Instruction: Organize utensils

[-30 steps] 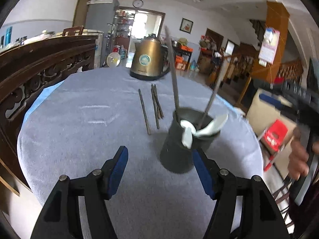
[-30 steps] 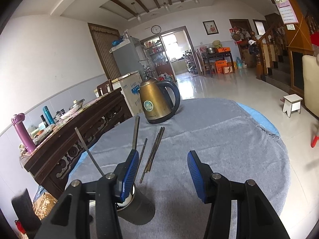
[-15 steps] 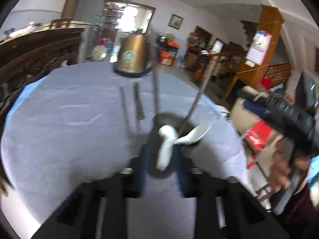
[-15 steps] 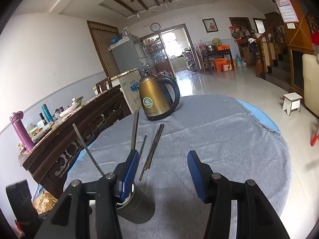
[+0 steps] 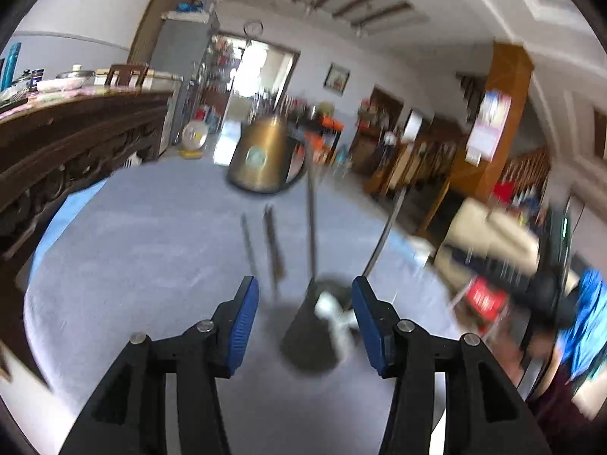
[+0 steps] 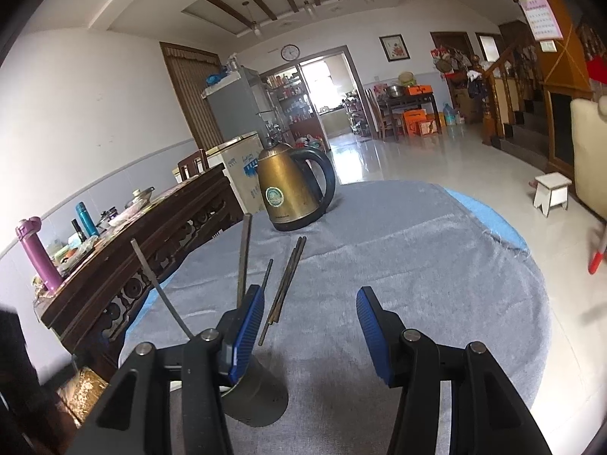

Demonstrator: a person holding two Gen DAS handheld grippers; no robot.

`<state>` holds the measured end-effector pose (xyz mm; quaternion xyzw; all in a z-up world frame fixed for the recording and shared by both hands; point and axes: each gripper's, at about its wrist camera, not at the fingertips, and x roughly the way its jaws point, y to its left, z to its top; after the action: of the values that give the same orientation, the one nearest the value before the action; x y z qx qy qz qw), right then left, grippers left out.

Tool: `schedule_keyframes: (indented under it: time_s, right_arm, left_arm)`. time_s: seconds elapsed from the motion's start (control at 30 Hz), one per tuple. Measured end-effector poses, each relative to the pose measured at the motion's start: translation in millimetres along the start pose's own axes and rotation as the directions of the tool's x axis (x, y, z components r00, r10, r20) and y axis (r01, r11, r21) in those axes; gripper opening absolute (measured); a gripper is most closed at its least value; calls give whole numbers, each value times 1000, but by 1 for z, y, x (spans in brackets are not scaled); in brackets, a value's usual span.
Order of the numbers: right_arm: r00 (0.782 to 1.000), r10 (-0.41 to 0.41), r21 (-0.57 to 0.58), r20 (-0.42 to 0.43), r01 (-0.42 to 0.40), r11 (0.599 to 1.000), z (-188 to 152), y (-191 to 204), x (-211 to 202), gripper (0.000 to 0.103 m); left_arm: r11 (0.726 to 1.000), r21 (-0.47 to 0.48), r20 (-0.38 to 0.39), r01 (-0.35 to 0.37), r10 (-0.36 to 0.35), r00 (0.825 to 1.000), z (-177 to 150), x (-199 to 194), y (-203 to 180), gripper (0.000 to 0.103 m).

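Two claws, left claw [image 5: 305,303] and right claw [image 6: 309,316], both wide, three chopsticks [image 6: 282,284] on cloth, one holder [image 6: 256,398], one kettle [image 6: 290,189].

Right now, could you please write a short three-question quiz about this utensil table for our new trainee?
1. True or false: the left gripper is shut on the dark holder.
2. Where do the loose chopsticks lie? A) in the holder B) on the grey cloth C) on the kettle
3. Fill in: the right gripper holds ____.

Key: 1 false, it is open; 2 B; 3 nothing.
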<state>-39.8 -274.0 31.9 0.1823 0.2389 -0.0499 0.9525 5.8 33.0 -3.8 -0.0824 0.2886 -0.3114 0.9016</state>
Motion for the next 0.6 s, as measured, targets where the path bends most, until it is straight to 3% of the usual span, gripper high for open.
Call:
schedule_keyframes:
  time_s: [0.07,0.17,0.2,0.3,0.47,0.6]
  right_arm:
    - [1000,1,7,-12,-1,1000,-1,-2,4,54]
    - [1000,2,5,-25,-2,1000,-4,0,8,54]
    - [1000,5,2,-29,-5,1000,-5,2,10,54]
    - [999,6,-12,-33,-7,1000,-8,7,10,54]
    - [1000,-15,-50,-11,15,999,-8,13,4,54]
    - [1000,-10,-24,-21,10,1000,-7,10,5,54]
  left_arm:
    - [999,49,-60,-25,27,998,-21,5,0,50]
    - [992,122,-153,-26,45,987,-40,18,-5,32]
    - [990,139,-172,-29,53,984,-44,25,-7,21]
    - [989,150,-201,-17,48,978,-39,47,-16,11]
    - [977,197,-43,82,-75,996,4,25,-41,8]
    - [981,181,10,65,-67,998,26,21,-40,8]
